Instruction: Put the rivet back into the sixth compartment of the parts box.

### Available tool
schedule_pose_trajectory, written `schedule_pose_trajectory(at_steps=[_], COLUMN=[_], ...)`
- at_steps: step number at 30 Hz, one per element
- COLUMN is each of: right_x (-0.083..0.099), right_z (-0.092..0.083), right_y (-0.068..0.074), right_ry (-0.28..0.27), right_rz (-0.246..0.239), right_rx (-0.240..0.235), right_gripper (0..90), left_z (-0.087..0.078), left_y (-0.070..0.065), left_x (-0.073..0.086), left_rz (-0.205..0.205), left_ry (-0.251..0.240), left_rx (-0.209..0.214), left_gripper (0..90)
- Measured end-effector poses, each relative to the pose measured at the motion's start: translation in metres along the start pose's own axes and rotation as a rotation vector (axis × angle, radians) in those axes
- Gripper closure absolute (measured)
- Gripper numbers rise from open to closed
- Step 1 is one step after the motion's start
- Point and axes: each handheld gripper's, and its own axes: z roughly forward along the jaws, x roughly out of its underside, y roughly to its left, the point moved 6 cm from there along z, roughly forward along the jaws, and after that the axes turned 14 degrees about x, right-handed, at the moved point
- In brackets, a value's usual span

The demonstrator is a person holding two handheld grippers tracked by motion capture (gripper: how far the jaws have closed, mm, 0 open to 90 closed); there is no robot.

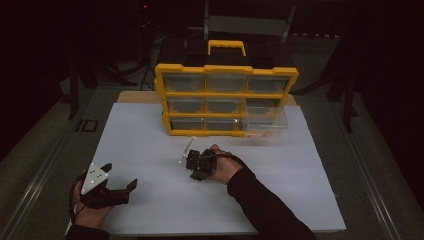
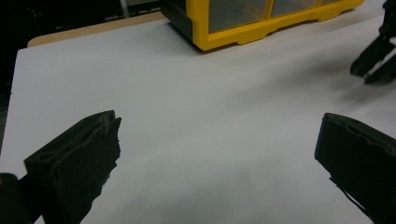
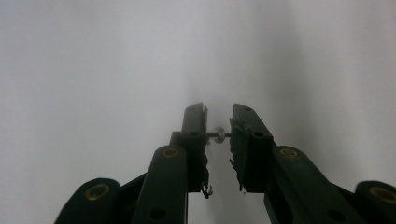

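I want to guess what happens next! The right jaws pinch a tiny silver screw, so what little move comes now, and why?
Probably lift the right gripper a little off the white table. Its jaws already clamp the small screw, and the pulled-out drawer of the yellow organizer looks like where it goes.

We see a white tabletop (image 1: 150, 150), our yellow drawer organizer (image 1: 225, 97) upright at its far edge, one clear drawer (image 1: 266, 120) pulled out at its lower right, our right tongs (image 1: 192, 162) near mid-board, our left tongs (image 1: 122, 186) at the near left corner, apart.
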Motion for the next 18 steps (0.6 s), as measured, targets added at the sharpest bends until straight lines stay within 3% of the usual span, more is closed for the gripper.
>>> schedule_pose_trajectory(at_steps=[18], right_x=[-0.029], right_z=[-0.056], right_y=[-0.063], right_ry=[-0.099], right_rz=[0.070], right_rx=[0.104], right_gripper=[75.3], left_z=[-0.001], left_y=[0.000], left_x=[0.000], left_rz=[-0.002], left_ry=[0.002], left_rx=[-0.001], left_gripper=[0.8])
